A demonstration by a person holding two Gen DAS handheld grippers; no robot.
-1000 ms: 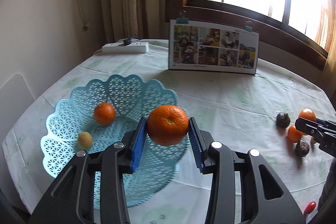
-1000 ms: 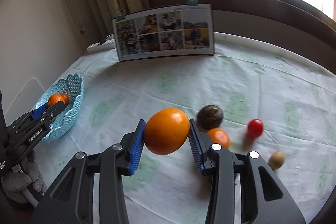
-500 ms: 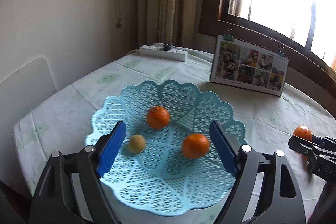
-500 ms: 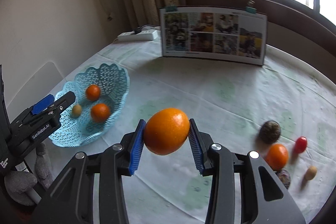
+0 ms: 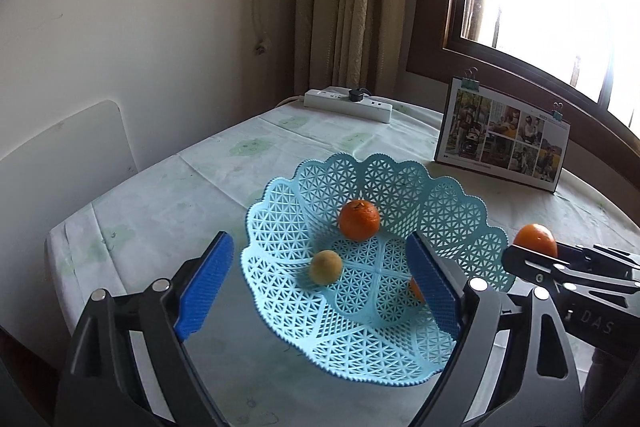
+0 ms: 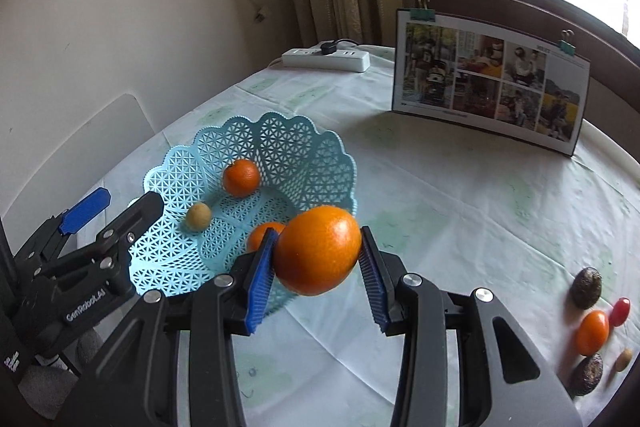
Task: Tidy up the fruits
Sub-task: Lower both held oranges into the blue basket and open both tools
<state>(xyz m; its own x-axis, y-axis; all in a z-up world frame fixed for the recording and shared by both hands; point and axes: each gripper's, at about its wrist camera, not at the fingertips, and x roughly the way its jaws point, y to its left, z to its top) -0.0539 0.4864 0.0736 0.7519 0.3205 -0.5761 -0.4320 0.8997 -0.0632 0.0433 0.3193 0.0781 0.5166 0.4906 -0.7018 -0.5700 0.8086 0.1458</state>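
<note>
Risk is concentrated on the large orange, which is clamped between the blue pads of the right gripper and is held in the air at the near rim of the blue lattice basket. The fruit is gripped only at its two sides, and part of it hangs below the pads, so a slip is judged possible if the gripper is tilted or jolted. If the orange is let go from where it is held, it could strike the scalloped rim, bounce, and roll across the tablecloth. Three fruits are already seen in the basket: a small orange near the far wall, a pale round fruit, and a second small orange partly hidden behind the right gripper's left pad. That last one lies close under the held orange and could be knocked if the drop is made from height. The basket is light plastic and could be shoved or tipped if its rim is caught. The left gripper is seen spread wide and empty, with the basket framed between its pads, close enough that a clash between the two tools is judged possible. Several fruits are left on the cloth well apart from the basket.
</note>
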